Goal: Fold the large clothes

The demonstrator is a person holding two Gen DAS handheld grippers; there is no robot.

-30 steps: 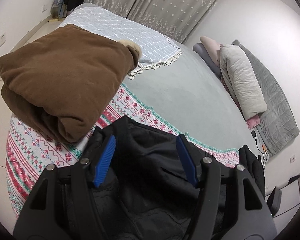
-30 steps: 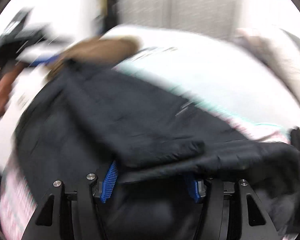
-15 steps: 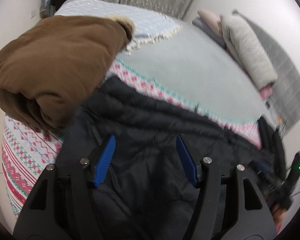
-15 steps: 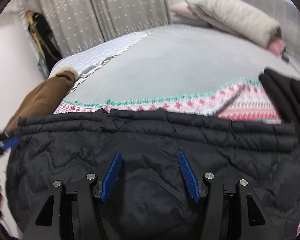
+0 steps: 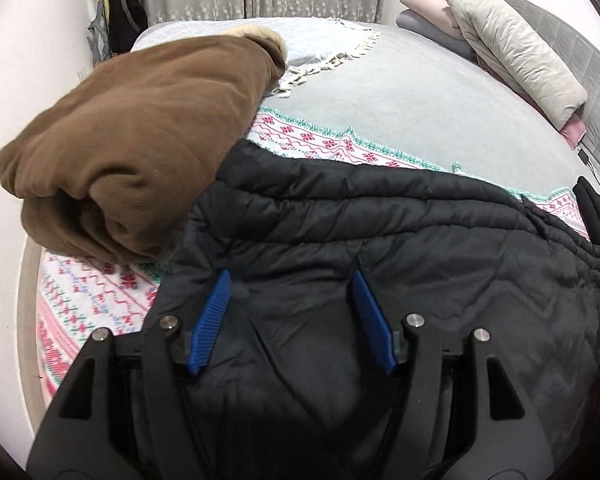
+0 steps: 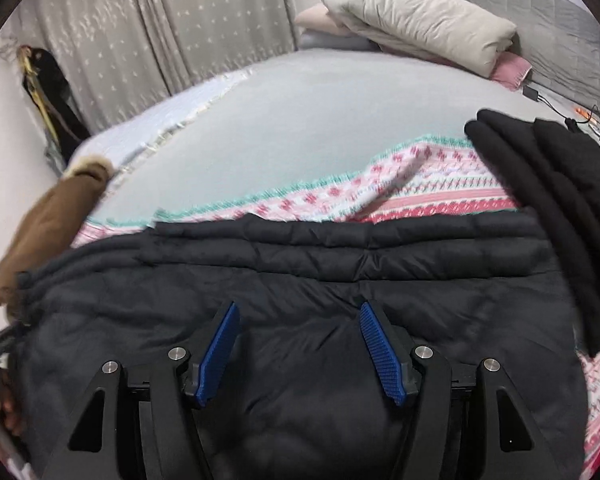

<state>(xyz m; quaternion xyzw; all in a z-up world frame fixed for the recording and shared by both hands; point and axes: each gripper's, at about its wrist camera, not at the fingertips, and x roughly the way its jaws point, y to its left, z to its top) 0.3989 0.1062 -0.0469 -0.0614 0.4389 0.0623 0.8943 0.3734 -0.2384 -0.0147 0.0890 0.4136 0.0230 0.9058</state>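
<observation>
A folded brown fleece coat (image 5: pixel 140 140) sits at the left, touching the black quilted puffer jacket (image 5: pixel 380 240), which lies crosswise on the patterned blanket (image 5: pixel 320 142). Left gripper (image 5: pixel 290 286) and right gripper (image 6: pixel 298 318) hover above it, jaws spread, holding nothing.

Both wrist views sit low and close over the black jacket (image 5: pixel 380 240) (image 6: pixel 300 280), facing across the bed (image 5: pixel 400 100) (image 6: pixel 300 128).

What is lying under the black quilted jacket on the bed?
The black quilted jacket lies on a patterned red-and-white blanket, which shows beyond its far edge. Anything directly beneath the jacket is covered and cannot be seen.
</observation>
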